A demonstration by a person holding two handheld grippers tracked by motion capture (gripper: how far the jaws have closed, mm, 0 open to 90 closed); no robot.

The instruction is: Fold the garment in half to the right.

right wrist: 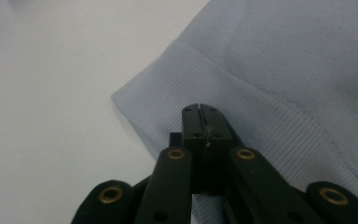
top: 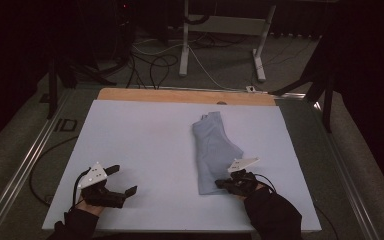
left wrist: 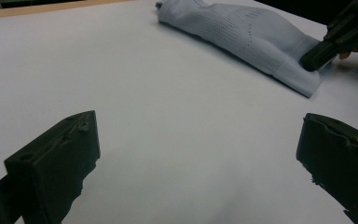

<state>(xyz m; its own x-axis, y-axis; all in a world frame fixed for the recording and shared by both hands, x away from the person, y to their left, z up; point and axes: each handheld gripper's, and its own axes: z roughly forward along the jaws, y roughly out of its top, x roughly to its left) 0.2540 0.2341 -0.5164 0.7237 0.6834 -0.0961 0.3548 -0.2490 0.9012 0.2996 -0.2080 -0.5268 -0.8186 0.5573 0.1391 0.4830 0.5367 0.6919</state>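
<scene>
Right gripper [top: 228, 184] fingers clenched over near hem of folded pale-blue knit garment [top: 213, 150]; long axis runs away. Left gripper [top: 121, 180] released, well left on tabletop [top: 140, 140].

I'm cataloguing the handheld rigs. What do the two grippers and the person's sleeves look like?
Both the left gripper and the right gripper are black, each topped by a grey three-cornered plate with small dark dots. The right gripper's linkage shows brass-coloured rivets. A thin black cable trails from each. The sleeves are black.

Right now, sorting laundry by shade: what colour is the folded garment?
Pale blue-grey garment, clearest in the right gripper view.
</scene>
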